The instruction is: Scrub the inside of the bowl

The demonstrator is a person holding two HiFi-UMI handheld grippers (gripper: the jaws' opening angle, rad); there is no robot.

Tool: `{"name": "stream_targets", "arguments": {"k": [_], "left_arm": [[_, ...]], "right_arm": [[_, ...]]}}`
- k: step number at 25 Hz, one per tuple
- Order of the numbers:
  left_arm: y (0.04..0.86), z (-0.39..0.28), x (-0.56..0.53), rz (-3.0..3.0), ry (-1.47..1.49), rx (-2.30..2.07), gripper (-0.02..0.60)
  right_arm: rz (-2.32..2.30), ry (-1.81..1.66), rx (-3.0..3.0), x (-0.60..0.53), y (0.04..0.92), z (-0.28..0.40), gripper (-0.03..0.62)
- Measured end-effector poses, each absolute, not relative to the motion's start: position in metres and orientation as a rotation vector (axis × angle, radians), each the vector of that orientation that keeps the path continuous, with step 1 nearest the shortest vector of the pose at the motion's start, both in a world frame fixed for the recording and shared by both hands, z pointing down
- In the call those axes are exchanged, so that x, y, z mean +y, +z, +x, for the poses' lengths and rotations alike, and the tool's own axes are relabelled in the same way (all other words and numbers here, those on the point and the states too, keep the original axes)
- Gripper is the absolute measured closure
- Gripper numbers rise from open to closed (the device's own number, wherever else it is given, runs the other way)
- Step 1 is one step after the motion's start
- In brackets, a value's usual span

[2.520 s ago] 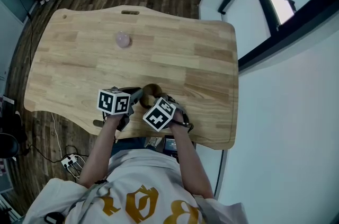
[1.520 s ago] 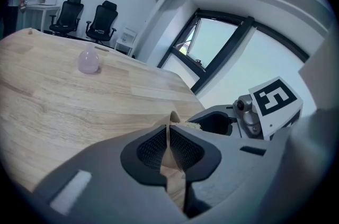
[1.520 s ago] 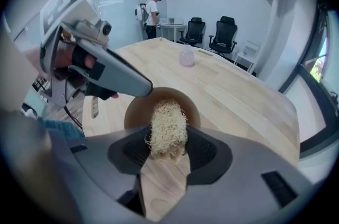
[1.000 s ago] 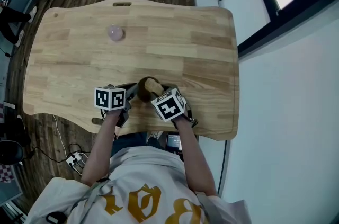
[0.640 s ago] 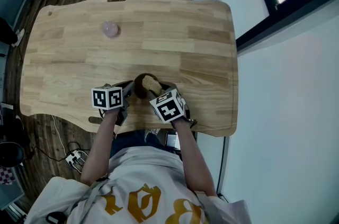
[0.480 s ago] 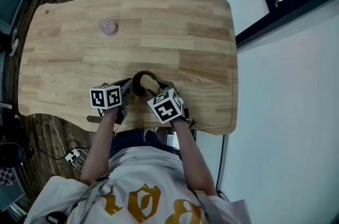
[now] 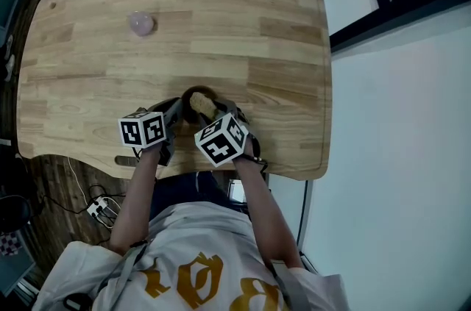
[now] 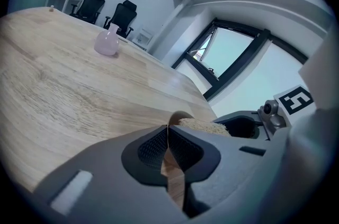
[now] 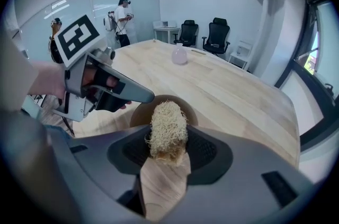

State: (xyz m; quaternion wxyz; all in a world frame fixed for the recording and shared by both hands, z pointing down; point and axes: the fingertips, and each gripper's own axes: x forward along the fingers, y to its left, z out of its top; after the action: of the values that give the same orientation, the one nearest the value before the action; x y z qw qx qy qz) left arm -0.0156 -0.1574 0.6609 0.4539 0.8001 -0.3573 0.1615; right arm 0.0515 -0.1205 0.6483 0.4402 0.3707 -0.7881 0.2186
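We see one bowl, a small brown wooden one, standing on the table at the middle of its near edge, at 6 o'clock on the top. In it sits the front end of one scrubber, a pale, fibrous wad.

Two grippers meet at the bowl. The left gripper comes in from 8 o'clock. In its own view we find its jaws brought together on the bowl's thin rim, with the wall of the bowl showing as a narrow wooden strip between the pads. The right gripper comes in from 5 o'clock. Its jaws stand a narrow way apart and clamp the scrubber upright between them. The scrubber's top reaches over the rim into the bowl.

From the left gripper view we also see the scrubber rising above the bowl's edge, with the right gripper's body just past it at 3 o'clock. From the right gripper view the left gripper's long jaw reaches to the bowl from 10 o'clock, held by a hand.

One pink flask stands well apart from the bowl, at 11 o'clock from it, on the far left part of the table.

Beyond the table's far end we count two black chairs and two people standing in the background.
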Motion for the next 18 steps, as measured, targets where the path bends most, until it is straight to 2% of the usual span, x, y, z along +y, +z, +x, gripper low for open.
{"name": "stream_targets", "arguments": {"k": [9,18], "left_arm": [[0.664,-0.017,-0.161,1.983,0.430,-0.882,0.572],[0.665,-0.013,-0.163,1.978,0.393,-0.837,0.571]], "right_arm": [[0.699,0.404,-1.912,-0.117,0.665,0.028,0.412],[0.917,0.413,-1.906,-0.134,0.657,0.039,0.413]]}}
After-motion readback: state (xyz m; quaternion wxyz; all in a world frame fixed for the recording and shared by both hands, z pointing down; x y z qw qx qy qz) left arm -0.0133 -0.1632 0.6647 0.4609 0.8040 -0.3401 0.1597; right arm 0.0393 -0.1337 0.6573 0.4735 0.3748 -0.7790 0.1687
